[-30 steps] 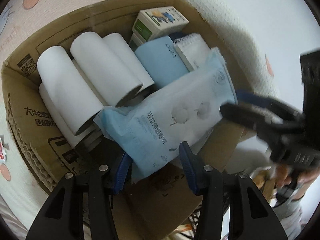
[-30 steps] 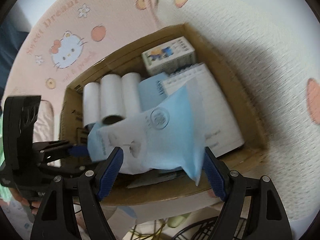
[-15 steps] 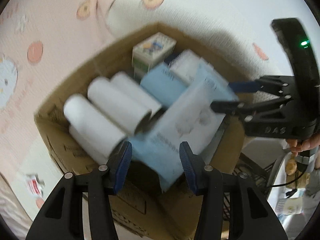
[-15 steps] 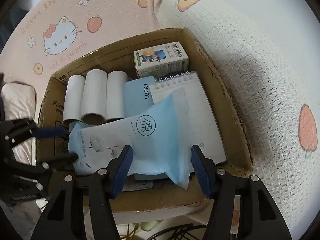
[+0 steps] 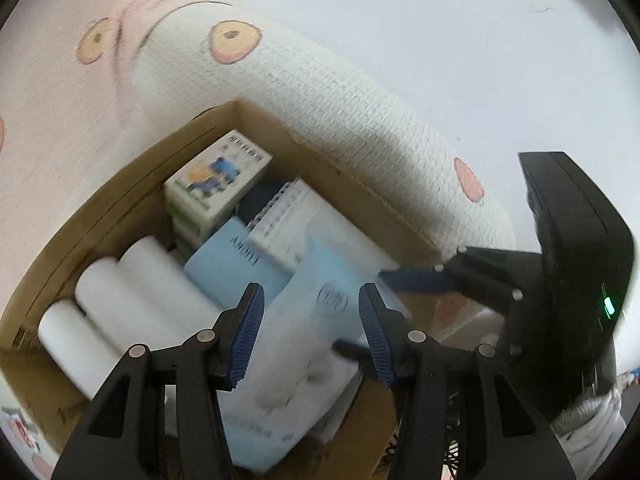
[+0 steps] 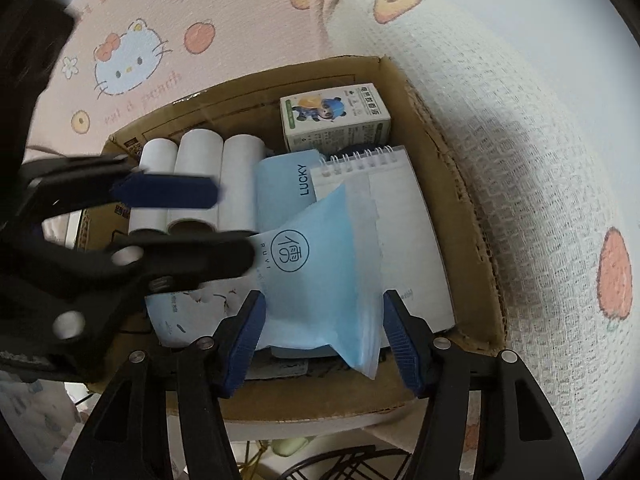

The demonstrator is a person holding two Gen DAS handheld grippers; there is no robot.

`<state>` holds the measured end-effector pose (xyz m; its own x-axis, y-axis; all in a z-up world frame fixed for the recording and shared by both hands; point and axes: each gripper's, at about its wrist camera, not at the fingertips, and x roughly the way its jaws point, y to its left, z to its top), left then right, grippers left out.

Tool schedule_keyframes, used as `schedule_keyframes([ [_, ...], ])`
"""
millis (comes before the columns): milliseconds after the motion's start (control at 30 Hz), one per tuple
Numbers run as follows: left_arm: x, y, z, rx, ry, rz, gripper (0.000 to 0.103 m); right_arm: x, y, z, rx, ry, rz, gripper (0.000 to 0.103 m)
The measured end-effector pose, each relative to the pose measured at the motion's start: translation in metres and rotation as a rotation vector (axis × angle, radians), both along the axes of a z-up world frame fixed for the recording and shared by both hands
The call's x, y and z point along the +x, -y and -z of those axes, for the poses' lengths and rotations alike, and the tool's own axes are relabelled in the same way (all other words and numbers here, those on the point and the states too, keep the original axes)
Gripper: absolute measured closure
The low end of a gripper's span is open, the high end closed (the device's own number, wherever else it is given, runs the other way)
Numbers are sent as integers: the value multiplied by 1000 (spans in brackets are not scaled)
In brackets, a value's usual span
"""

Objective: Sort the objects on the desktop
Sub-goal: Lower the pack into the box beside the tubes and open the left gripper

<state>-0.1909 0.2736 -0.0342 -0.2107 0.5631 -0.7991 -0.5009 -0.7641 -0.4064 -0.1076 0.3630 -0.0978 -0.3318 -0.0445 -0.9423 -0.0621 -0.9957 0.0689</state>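
Right wrist view looks down into an open cardboard box [image 6: 476,216] resting on a pink and white waffle blanket [image 6: 532,128] printed with peaches and a cartoon cat. The right gripper [image 6: 326,334] hangs over the box's near wall with its blue-padded fingers spread apart, the light blue wipes pack [image 6: 316,276] lying loose between them, not pinched. The left gripper [image 6: 224,224] reaches in from the box's left side, its fingers parted, the lower one over the pack's left end; the left wrist view shows the same left gripper [image 5: 310,332] open above the pack [image 5: 304,332]. Along the box's left wall lie three white paper rolls [image 6: 200,184]; at the right wall a spiral notepad [image 6: 400,232]; between them a blue "LUCKY" booklet [image 6: 284,188]; in the far right corner a small green-and-white carton [image 6: 334,116]
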Motion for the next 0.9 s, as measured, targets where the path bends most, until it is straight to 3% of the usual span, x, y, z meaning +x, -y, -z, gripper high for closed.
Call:
schedule_keyframes([
  [133,-9,-19,13,-53,14,7,50,-3,2,0,-1,6,-20,48],
  [167,-11,-20,17,-55,39,2,50,-3,3,0,-2,6,-28,48],
  [267,-17,-17,36,-25,174,-17,67,-5,4,4,-46,15,-44,52],
  [367,-17,-7,44,-7,263,-23,72,-5,8,12,-101,54,-47,53],
  [533,-11,8,47,-74,312,-55,87,-3,35,18,-124,78,-149,54],
  [667,-5,19,54,-83,322,-74,88,-9,52,25,-138,108,-188,54],
  [800,3,20,63,-154,290,-60,89,-16,58,36,-181,148,-193,54],
  [900,10,25,63,-118,263,-55,88,-17,59,45,-189,172,-175,54],
])
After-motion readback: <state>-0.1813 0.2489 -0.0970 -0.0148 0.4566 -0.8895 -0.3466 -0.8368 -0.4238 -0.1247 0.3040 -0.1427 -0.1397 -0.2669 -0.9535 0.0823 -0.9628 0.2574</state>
